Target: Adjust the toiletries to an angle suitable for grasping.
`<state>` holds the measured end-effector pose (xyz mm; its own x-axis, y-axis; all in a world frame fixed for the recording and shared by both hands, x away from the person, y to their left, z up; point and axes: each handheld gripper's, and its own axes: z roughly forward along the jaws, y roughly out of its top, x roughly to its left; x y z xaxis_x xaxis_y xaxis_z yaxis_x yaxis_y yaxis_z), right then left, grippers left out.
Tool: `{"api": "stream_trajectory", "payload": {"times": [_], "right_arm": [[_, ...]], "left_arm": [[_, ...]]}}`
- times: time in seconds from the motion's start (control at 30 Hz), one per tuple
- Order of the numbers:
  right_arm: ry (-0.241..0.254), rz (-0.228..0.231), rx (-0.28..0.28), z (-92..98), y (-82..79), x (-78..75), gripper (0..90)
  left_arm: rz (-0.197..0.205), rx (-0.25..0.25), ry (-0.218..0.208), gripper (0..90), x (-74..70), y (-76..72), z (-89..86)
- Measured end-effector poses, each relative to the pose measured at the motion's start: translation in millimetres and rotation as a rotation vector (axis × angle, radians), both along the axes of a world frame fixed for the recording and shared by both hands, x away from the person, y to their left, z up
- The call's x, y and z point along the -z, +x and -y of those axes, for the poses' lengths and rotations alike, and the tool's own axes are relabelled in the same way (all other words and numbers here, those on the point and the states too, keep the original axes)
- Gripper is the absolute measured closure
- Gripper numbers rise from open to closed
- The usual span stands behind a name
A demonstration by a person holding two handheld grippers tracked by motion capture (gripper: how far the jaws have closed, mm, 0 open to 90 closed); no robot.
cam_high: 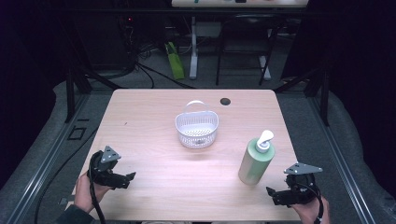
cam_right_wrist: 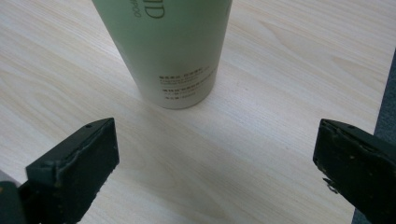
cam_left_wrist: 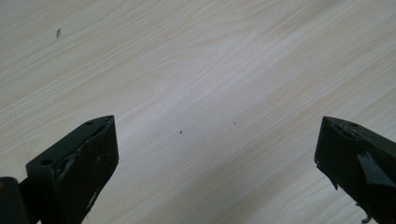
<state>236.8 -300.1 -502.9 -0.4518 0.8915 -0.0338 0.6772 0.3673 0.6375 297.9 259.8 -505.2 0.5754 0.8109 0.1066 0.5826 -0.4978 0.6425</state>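
Observation:
A pale green pump bottle (cam_high: 256, 160) with a white pump stands upright on the right part of the wooden table (cam_high: 154, 177); its lower body (cam_right_wrist: 170, 51) rises just ahead of my right gripper's jaws. A white perforated basket (cam_high: 196, 128) with a handle sits near the table's middle. My left gripper (cam_high: 127, 179) rests at the front left, open, with bare wood between its jaws (cam_left_wrist: 217, 158). My right gripper (cam_high: 272, 193) is at the front right, open (cam_right_wrist: 217, 158), a short way in front of the bottle and not touching it.
A dark round hole (cam_high: 225, 101) marks the table's far edge. In the right gripper view the table's right edge (cam_right_wrist: 380, 93) runs close to the right jaw. Beyond the table are dark stands, cables and a green object (cam_high: 175, 60) on the floor.

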Motion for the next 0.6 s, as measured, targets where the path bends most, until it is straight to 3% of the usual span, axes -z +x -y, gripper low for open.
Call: {"api": "stream_trajectory", "payload": {"times": [0.33, 0.6], "right_arm": [[0.029, 0.024, -0.019, -6.0, 3.7, -2.6, 0.0], [0.056, 0.108, -0.063, -13.9, 7.5, -11.0, 0.2]], "left_arm": [[-0.021, -0.001, 0.014, 0.0, 2.7, 1.6, -1.4], [-0.021, 0.006, 0.015, 0.0, 5.0, 3.4, 1.1]]}}
